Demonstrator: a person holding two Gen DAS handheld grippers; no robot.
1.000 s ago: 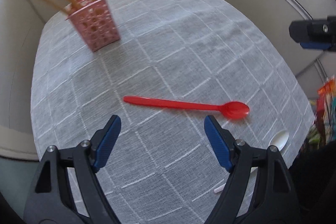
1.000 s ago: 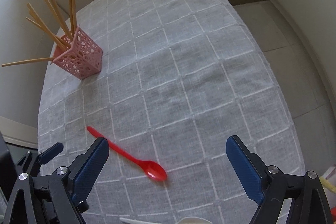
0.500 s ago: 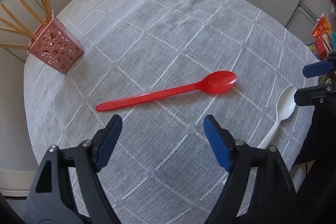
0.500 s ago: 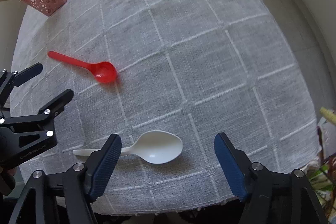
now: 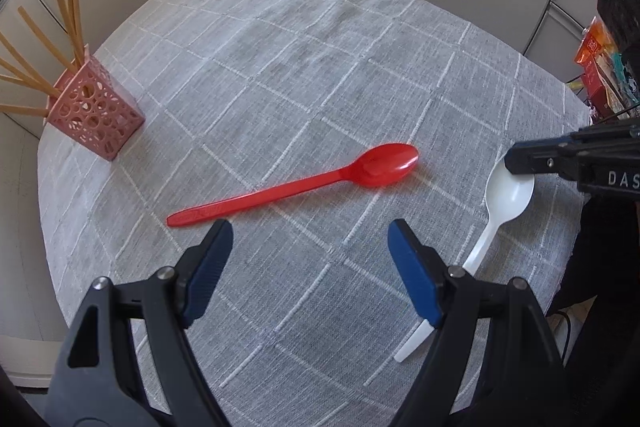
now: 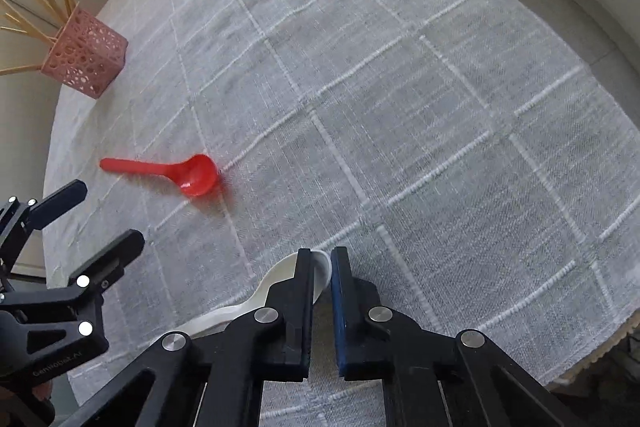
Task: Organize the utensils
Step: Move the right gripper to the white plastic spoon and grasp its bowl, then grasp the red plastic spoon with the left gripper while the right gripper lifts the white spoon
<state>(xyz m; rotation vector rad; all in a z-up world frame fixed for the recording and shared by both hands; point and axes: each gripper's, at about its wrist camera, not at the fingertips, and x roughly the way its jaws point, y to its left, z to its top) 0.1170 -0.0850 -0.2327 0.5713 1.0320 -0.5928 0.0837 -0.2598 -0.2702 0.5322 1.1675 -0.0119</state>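
A red plastic spoon (image 5: 296, 187) lies on the grey checked tablecloth, also visible in the right wrist view (image 6: 168, 171). My left gripper (image 5: 308, 239) is open, hovering just in front of the red spoon's handle. A white plastic spoon (image 5: 500, 211) lies to the right. My right gripper (image 6: 322, 267) has its jaws closed on the rim of the white spoon's bowl (image 6: 280, 279), and shows in the left wrist view (image 5: 560, 163). A pink perforated holder (image 5: 94, 115) with several wooden chopsticks stands at the far left (image 6: 86, 57).
The round table's edge (image 6: 600, 359) runs close on the right, with floor beyond. Colourful packets (image 5: 600, 63) sit off the table at the right. Beige wall panels surround the table.
My right gripper came down over the white spoon and closed on its bowl. My left gripper shifted slightly closer to the red spoon and stayed open.
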